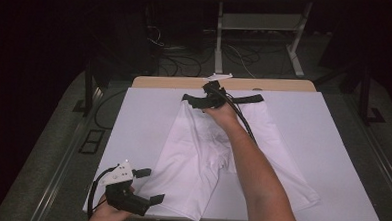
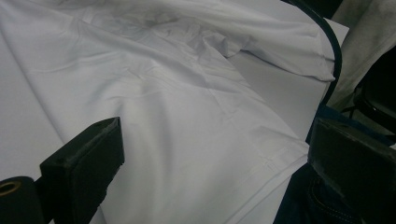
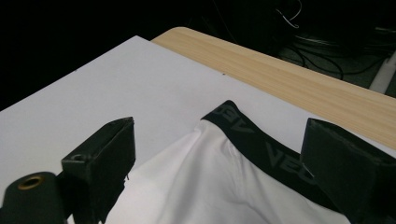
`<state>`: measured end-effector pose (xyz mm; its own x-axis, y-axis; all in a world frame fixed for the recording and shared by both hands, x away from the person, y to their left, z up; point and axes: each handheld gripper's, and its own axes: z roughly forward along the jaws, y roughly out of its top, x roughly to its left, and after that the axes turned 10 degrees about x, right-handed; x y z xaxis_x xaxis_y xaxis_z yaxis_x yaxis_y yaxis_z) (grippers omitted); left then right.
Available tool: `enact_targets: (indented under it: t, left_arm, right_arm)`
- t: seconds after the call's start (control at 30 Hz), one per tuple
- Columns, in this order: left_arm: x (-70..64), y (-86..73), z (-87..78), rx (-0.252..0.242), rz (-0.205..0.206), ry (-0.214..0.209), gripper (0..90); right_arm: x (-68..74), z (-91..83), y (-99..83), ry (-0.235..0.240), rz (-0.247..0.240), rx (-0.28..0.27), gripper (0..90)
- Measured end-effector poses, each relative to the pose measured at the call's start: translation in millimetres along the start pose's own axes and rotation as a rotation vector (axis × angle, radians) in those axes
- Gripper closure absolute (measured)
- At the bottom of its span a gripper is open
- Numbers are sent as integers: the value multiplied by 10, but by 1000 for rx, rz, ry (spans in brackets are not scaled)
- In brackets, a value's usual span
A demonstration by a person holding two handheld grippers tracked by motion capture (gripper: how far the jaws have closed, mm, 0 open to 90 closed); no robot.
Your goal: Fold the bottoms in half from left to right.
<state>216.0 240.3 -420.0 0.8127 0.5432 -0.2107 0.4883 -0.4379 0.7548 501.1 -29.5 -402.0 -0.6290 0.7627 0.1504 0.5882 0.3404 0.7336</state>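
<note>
One pair of white shorts (image 1: 222, 156) flat on the desk (image 1: 327, 146); two grippers: left gripper (image 1: 148, 186) near, wide; right gripper (image 1: 197, 101) far, wide over black waistband (image 3: 261, 144).

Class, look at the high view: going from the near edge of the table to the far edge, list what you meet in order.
Left tool → shorts' leg hems → right tool at the black waistband → bare wooden table strip.
</note>
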Motion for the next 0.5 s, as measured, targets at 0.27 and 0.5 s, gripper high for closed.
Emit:
enact_targets:
  t: [0.27,0.5]
  left_arm:
    - [-4,25,8,9,13,-14,28]
    - [8,15,2,11,21,-27,21]
  right_arm:
    - [146,215,123,-52,-6,-10,51]
    - [172,499,175,-90,38,-1,4]
